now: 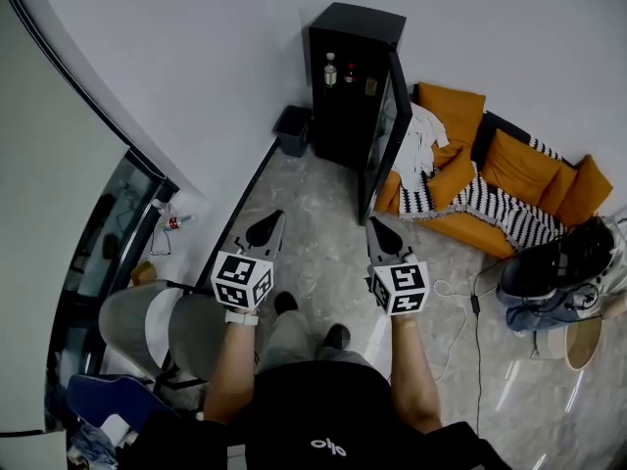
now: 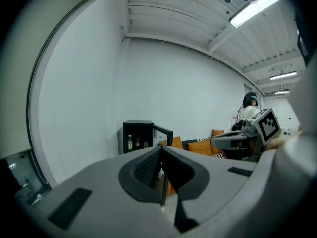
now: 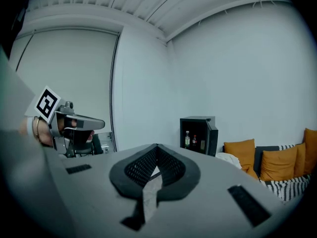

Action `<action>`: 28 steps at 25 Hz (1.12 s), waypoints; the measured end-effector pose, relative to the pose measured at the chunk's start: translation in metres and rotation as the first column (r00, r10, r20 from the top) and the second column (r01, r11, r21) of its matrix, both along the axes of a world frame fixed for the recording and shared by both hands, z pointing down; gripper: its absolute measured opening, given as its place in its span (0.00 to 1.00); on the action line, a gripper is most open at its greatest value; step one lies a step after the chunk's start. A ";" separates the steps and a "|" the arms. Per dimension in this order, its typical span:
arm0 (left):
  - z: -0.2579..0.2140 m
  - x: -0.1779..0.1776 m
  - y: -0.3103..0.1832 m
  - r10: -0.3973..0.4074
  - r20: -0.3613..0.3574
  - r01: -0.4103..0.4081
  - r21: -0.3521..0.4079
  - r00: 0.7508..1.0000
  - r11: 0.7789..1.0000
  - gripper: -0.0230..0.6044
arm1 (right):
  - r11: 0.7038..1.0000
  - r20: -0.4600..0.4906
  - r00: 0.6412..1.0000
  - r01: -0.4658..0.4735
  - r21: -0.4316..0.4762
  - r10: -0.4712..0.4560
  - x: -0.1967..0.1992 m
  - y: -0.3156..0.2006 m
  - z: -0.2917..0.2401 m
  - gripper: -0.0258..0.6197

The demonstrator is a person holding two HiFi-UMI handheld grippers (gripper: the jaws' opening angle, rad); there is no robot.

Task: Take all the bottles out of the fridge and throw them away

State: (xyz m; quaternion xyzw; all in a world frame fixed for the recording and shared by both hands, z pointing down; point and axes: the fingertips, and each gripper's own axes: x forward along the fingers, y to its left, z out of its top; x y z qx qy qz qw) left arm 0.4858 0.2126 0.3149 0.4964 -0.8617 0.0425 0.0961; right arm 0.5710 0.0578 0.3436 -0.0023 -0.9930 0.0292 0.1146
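Note:
A small black fridge (image 1: 343, 76) stands against the far wall with its door (image 1: 384, 145) swung open. On its top shelf I see a clear bottle (image 1: 330, 70), a red-labelled bottle (image 1: 350, 73) and a dark one (image 1: 371, 86). The same fridge (image 2: 136, 137) shows ahead in the left gripper view and, with its bottles (image 3: 187, 139), in the right gripper view. My left gripper (image 1: 268, 229) and right gripper (image 1: 380, 235) are held side by side over the floor, well short of the fridge. Both are shut with nothing in them.
A dark bin (image 1: 293, 129) stands on the floor left of the fridge. An orange sofa (image 1: 509, 179) with striped and white cloths lies to the right. A cable (image 1: 470, 302) trails on the tiles, a seated person (image 1: 563, 272) at far right. A grey chair (image 1: 147, 326) is at my left.

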 end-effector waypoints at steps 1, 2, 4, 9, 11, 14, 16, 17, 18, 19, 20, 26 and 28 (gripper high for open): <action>0.002 -0.007 -0.005 0.000 -0.005 0.000 0.001 1.000 1.000 0.04 | 1.000 -0.004 1.000 0.003 0.001 -0.003 -0.007 -0.004 0.001 0.04; 0.004 -0.015 -0.009 0.000 -0.009 0.000 0.002 1.000 1.000 0.04 | 1.000 -0.008 1.000 0.005 0.003 -0.005 -0.014 -0.009 0.002 0.04; 0.008 -0.033 -0.017 0.003 -0.013 -0.003 0.004 1.000 1.000 0.04 | 1.000 -0.014 1.000 0.007 0.005 -0.007 -0.032 -0.016 0.004 0.04; 0.013 -0.096 -0.037 0.018 -0.014 -0.017 0.016 1.000 1.000 0.04 | 1.000 -0.022 1.000 -0.004 0.017 0.005 -0.090 -0.035 0.006 0.04; 0.012 -0.125 -0.043 0.025 -0.012 -0.025 0.019 1.000 1.000 0.04 | 1.000 -0.022 1.000 -0.009 0.021 0.010 -0.118 -0.040 0.005 0.04; 0.009 -0.170 -0.049 0.035 -0.008 -0.035 0.020 0.999 0.999 0.04 | 1.000 -0.023 1.000 -0.019 0.020 0.020 -0.163 -0.046 0.002 0.04; 0.007 -0.199 -0.053 0.043 -0.008 -0.043 0.019 0.999 0.999 0.04 | 0.999 -0.023 0.999 -0.027 0.019 0.028 -0.190 -0.050 -0.001 0.04; 0.006 -0.213 -0.054 0.048 -0.008 -0.048 0.018 0.999 0.999 0.04 | 0.999 -0.022 0.999 -0.032 0.020 0.033 -0.203 -0.051 -0.003 0.04; 0.006 -0.227 -0.055 0.053 -0.007 -0.052 0.016 0.999 0.998 0.04 | 0.999 -0.022 0.999 -0.037 0.022 0.038 -0.215 -0.052 -0.004 0.04; 0.006 -0.240 -0.056 0.056 -0.007 -0.056 0.015 0.998 0.998 0.04 | 0.999 -0.023 0.999 -0.042 0.023 0.042 -0.228 -0.053 -0.005 0.04; 0.006 -0.254 -0.056 0.057 -0.008 -0.057 0.014 0.998 0.998 0.04 | 0.999 -0.025 0.999 -0.045 0.025 0.046 -0.240 -0.054 -0.004 0.04; 0.011 -0.325 -0.062 0.078 -0.020 -0.078 0.016 0.997 0.997 0.04 | 0.997 -0.040 0.996 -0.080 0.022 0.081 -0.306 -0.063 -0.002 0.04; 0.013 -0.347 -0.063 0.086 -0.025 -0.086 0.015 0.996 0.996 0.04 | 0.995 -0.046 0.994 -0.094 0.024 0.095 -0.326 -0.066 0.000 0.04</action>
